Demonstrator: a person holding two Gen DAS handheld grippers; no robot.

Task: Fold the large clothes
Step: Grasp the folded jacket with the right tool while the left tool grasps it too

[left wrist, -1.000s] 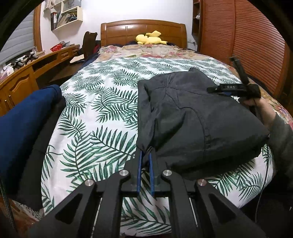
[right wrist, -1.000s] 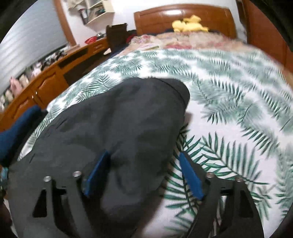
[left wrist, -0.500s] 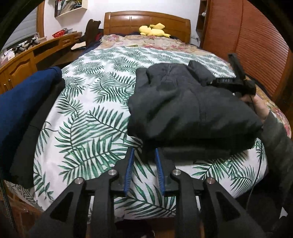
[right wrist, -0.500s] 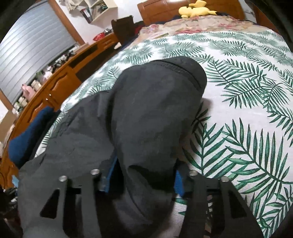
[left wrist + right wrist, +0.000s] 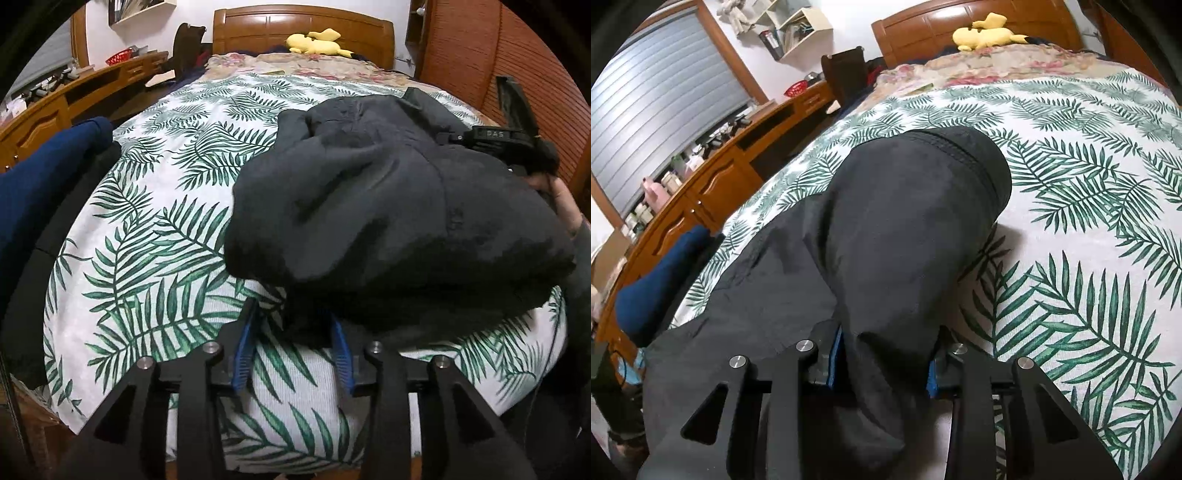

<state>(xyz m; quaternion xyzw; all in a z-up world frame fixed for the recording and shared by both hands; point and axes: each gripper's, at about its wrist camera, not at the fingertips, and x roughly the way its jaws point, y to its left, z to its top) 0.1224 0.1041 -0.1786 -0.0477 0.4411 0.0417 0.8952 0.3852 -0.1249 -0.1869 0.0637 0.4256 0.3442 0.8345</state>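
On the near half of a bed (image 5: 177, 206) covered in a white, green-leaf-print sheet lies a dark grey folded garment (image 5: 388, 206), bunched into a thick mound toward the bed's right edge. At the bed's near edge, the left gripper (image 5: 291, 339) points down at the garment's front left corner. Its 2 blue-padded jaws are opening, a narrow gap apart, with a fold of dark cloth hanging between them and touching only the right pad. Seen from its own camera, the right gripper (image 5: 882, 363) has its jaws closing on a thick roll of the same garment, both blue pads pressed against the cloth. Beside the bed's left edge hangs a navy blue cloth (image 5: 44, 177). By the wooden headboard (image 5: 303, 29) at the far edge rests a yellow plush toy (image 5: 317, 40).
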